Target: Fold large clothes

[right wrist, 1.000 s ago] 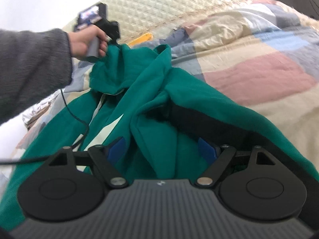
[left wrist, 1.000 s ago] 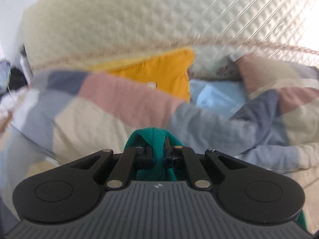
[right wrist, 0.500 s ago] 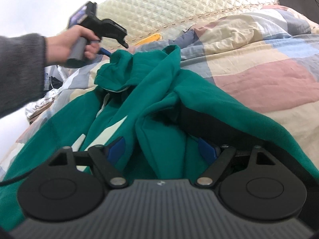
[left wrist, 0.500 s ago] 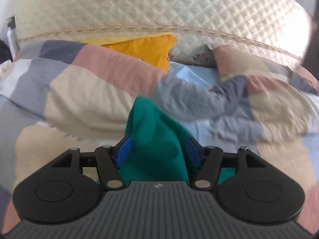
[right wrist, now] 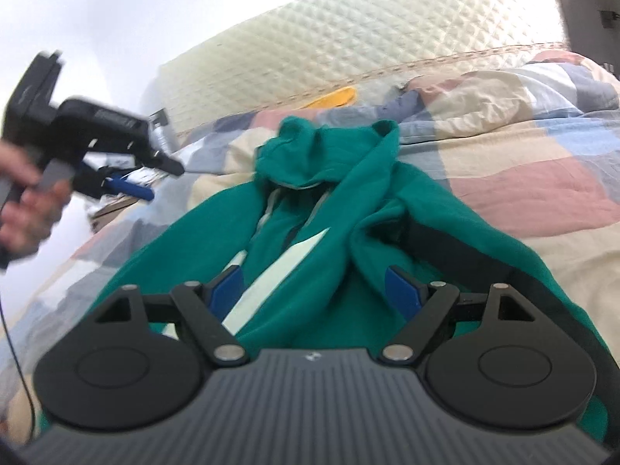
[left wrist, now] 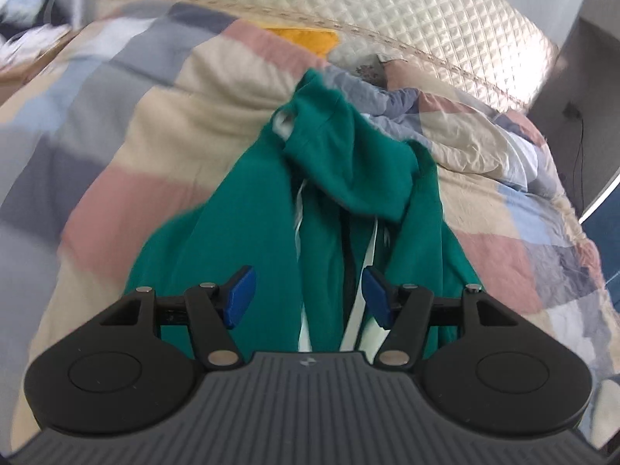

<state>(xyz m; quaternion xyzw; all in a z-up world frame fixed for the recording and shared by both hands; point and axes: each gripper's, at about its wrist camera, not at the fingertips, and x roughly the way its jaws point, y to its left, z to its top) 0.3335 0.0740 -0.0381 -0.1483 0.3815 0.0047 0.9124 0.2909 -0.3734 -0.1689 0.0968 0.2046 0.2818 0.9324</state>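
From the left wrist camera, the left gripper (left wrist: 306,296) hangs over a teal-green hooded sweatshirt of soft fleece (left wrist: 341,178) that lies lengthwise on a patchwork quilt of cream, pink, grey and pale blue squares (left wrist: 147,124). Its jaws stand apart and released, the blue pads (left wrist: 240,296) clear of the cloth, with the garment's front only showing in the gap beneath them. The hood is bunched at the far end of the sweatshirt, and pale drawstrings and a light strip run down its middle. Behind the quilt rises a cream quilted headboard with a diamond pattern (left wrist: 407,11). A mustard-yellow cushion (left wrist: 306,37) peeks out just below it. Dark clutter at the upper left edge is too blurred to make out.

From the right wrist camera, the right gripper (right wrist: 316,290) points along the same sweatshirt (right wrist: 372,201), which spreads from under the gripper toward the headboard (right wrist: 348,27), hood farthest away. Its jaws are spread wide and grasp nothing; the blue pads (right wrist: 403,290) stand on either side of the garment's rumpled lower part without pressing on it. A pale mint panel shows on the cloth between them. At the left edge a person's hand (right wrist: 23,201) holds the left gripper (right wrist: 151,178) up off the bed, beside the sweatshirt and apart from it, blurred; one blue finger is visible. The quilt (right wrist: 523,190) lies on both sides of the garment, and the yellow cushion (right wrist: 333,97) sits at the foot of the headboard.
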